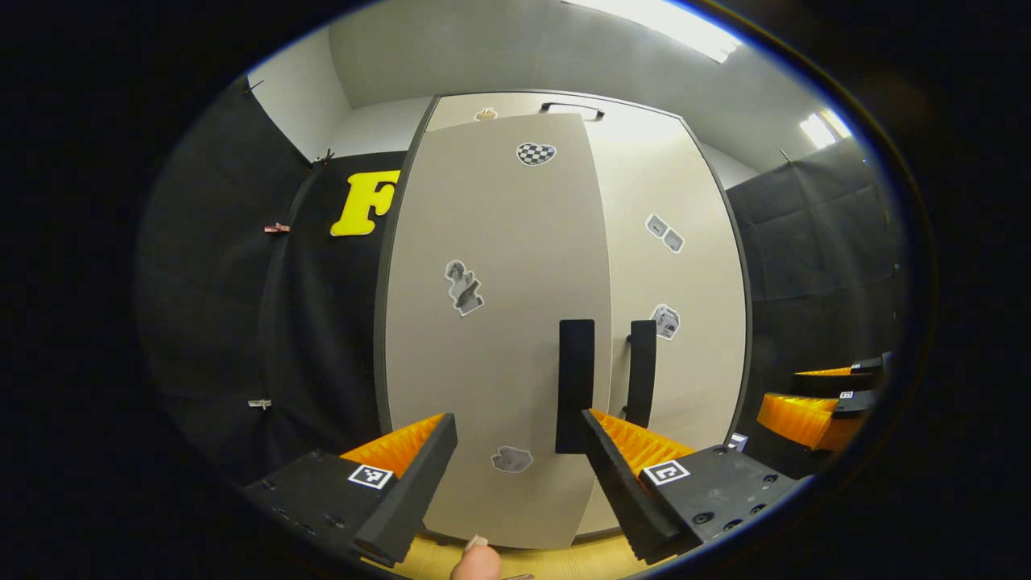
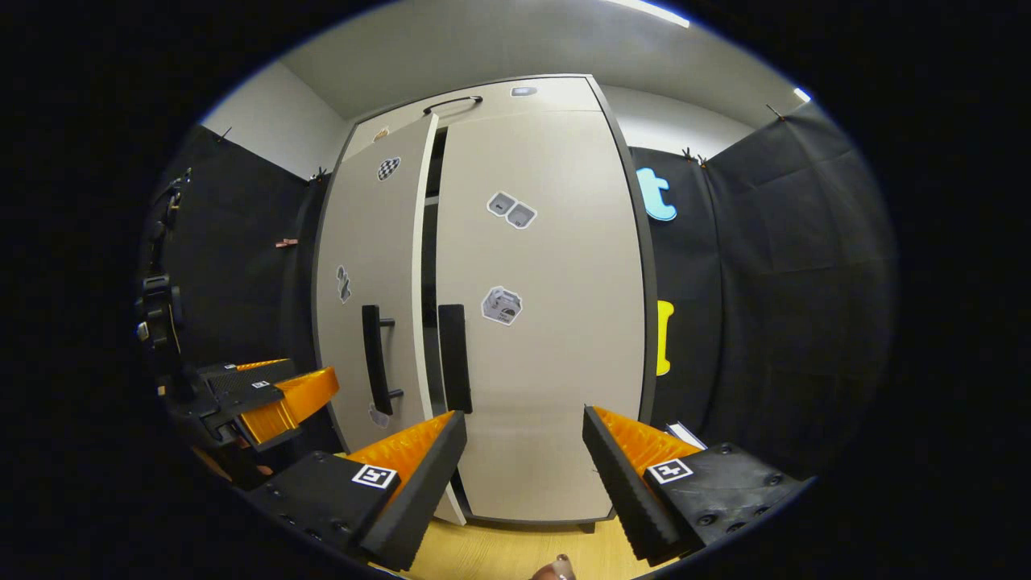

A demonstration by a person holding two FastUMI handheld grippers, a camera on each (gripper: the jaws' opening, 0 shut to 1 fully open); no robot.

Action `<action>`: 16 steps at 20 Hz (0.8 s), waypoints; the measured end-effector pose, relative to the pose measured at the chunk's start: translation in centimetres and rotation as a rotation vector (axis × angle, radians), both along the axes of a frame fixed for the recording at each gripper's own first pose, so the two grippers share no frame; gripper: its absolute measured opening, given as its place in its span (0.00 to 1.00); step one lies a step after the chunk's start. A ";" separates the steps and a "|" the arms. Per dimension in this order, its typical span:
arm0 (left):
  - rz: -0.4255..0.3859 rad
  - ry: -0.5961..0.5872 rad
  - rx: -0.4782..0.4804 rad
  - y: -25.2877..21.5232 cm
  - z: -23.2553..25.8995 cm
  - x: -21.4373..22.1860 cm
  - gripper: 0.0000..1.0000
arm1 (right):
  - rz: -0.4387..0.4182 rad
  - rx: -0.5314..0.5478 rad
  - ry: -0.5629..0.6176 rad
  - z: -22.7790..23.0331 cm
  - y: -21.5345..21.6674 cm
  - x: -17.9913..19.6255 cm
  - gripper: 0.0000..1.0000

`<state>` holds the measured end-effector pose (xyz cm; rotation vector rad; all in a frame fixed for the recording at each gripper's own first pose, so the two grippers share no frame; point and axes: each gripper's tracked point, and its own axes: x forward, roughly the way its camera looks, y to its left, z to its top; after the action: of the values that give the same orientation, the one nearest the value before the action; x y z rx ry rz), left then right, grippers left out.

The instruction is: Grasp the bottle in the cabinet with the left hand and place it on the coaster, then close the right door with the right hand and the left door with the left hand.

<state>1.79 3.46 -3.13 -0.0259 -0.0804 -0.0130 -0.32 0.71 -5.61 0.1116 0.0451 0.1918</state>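
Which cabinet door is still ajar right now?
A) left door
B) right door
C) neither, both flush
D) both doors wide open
A: in the right gripper view the left door stands out from the frame with a dark gap beside it, while the right door sits flush.

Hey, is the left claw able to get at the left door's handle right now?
Probably yes. The left claw is open and faces the left door, which stands slightly ajar, with its handle just ahead by one finger and nothing between them.
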 end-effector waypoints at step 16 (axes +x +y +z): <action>-0.021 -0.006 0.007 0.8 -0.1 -1.1 0.97 | -0.027 -0.049 0.002 0.1 0.7 -1.3 0.97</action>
<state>0.68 4.29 -3.22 -0.0194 -0.0859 -0.0347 -1.67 1.43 -5.53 0.0638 0.0497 0.1633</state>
